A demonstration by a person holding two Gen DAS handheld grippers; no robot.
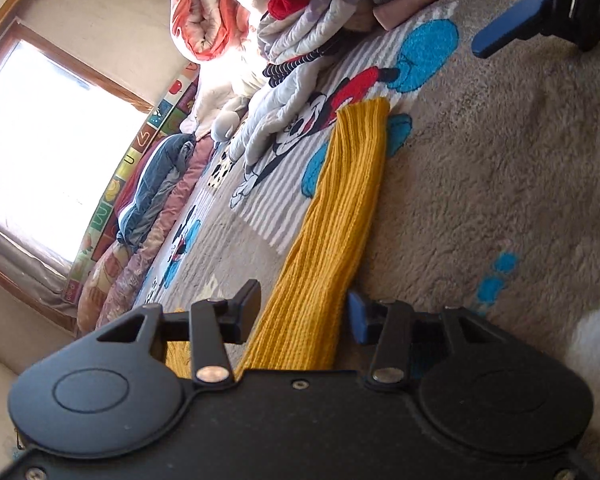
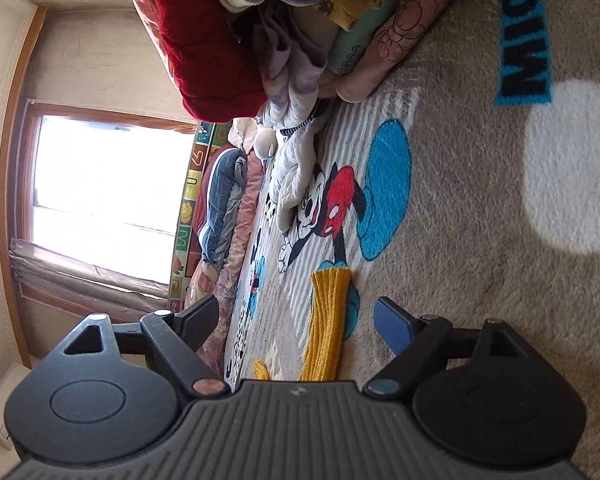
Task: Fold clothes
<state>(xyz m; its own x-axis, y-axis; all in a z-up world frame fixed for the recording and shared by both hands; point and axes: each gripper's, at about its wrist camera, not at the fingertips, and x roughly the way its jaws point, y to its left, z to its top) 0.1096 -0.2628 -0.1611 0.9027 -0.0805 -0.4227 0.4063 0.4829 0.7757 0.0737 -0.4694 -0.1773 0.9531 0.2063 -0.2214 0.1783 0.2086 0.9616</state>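
A mustard-yellow knitted garment lies stretched along the Mickey Mouse carpet; it also shows in the right wrist view. My left gripper is open, its fingers either side of the near end of the yellow knit, not closed on it. My right gripper is open wide, with the knit lying between and just beyond its fingers. The other gripper's blue-tipped finger shows at the upper right of the left wrist view.
A pile of clothes and quilts with a red knit on top lies at the far edge of the carpet. Folded bedding lines the wall under a bright window. A white quilted cloth lies near the knit's far end.
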